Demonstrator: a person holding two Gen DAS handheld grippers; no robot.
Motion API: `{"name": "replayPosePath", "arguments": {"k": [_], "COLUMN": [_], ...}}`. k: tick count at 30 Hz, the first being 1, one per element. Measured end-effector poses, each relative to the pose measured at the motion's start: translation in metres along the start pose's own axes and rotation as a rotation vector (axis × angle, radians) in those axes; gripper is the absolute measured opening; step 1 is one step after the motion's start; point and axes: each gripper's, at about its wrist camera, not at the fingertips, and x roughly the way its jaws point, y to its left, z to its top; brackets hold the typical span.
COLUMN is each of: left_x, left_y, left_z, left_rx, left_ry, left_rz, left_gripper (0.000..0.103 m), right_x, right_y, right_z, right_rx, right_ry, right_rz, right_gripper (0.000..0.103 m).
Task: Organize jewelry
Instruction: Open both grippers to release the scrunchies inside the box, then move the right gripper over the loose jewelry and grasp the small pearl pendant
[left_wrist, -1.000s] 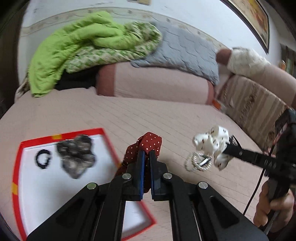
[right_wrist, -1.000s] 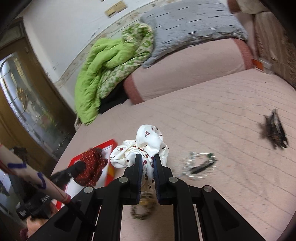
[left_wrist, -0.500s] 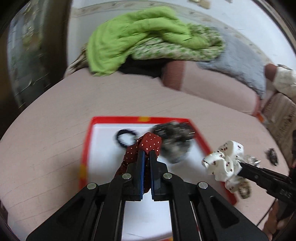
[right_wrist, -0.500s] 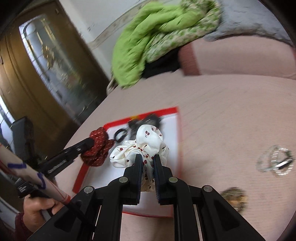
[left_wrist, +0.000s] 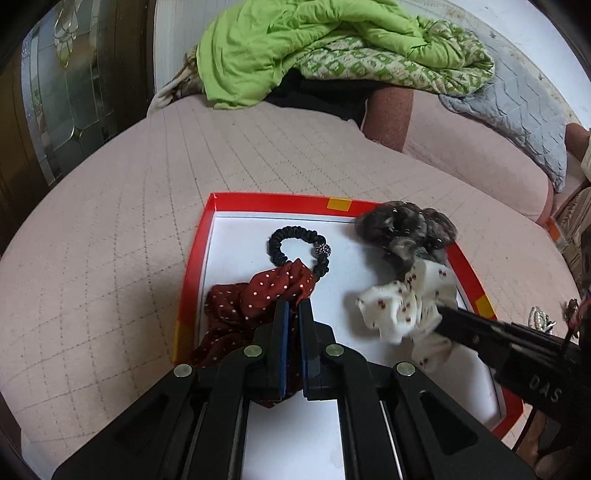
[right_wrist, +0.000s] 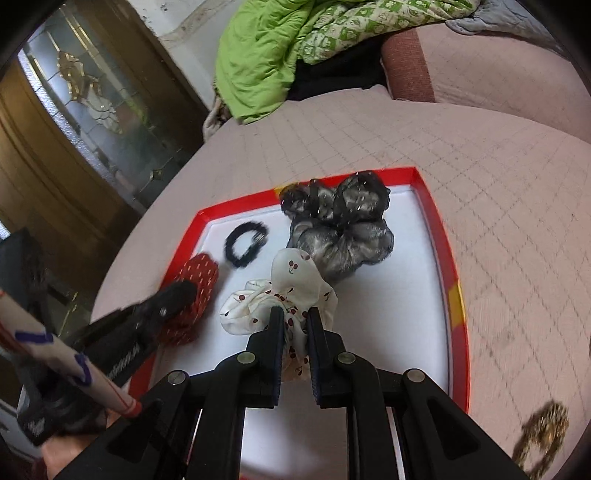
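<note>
Scrunchies held over red-rimmed tray

Crumpled red dotted scrunchie (left_wrist: 255, 295) is pinched by the left gripper (left_wrist: 291, 314); a ruffled white cherry-print scrunchie (right_wrist: 284, 291) is pinched by the right gripper (right_wrist: 295, 321). Both are held above the white-floored tray (left_wrist: 195, 258), where a ribbed black hair tie (left_wrist: 295, 247) and a sheer grey scrunchie (right_wrist: 343, 229) lie.

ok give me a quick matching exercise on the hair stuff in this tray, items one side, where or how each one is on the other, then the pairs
Items
1. red dotted scrunchie
2. white cherry scrunchie
3. black hair tie
4. grey sheer scrunchie

States
A. lying free by the tray's far rim
B. clamped in the right gripper
C. thin loop lying in the tray
D. clamped in the left gripper

Pairs: 1-D, 2-B, 3-C, 4-A
</note>
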Motion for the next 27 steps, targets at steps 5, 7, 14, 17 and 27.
{"name": "replayPosePath", "arguments": {"k": [5, 7, 14, 17, 27], "left_x": [0.009, 0.009, -0.010, -0.023, -0.043], "left_y": [0.002, 0.002, -0.007, -0.013, -0.100], "left_z": [0.005, 0.007, 0.009, 0.009, -0.004], "left_rx": [-0.034, -0.049, -0.070, -0.071, 0.107], "left_ry": [0.014, 0.015, -0.052, -0.105, -0.123], "left_rz": [-0.001, -0.007, -0.057, -0.088, -0.317], "left_gripper": [0.007, 0.022, 0.028, 0.031, 0.031], "right_x": [0.008, 0.009, -0.010, -0.031, -0.136], "right_y": [-0.005, -0.005, 0.001, 0.000, -0.071], "right_z": [0.008, 0.008, 0.003, 0.000, -0.025], "right_rx": [-0.005, -0.013, -0.041, -0.055, 0.022], "right_ry": [-0.006, 0.003, -0.001, -0.028, -0.151], "right_rz": [-0.037, -0.025, 0.014, 0.034, -0.025], "right_gripper": [0.017, 0.026, 0.046, 0.045, 0.037]}}
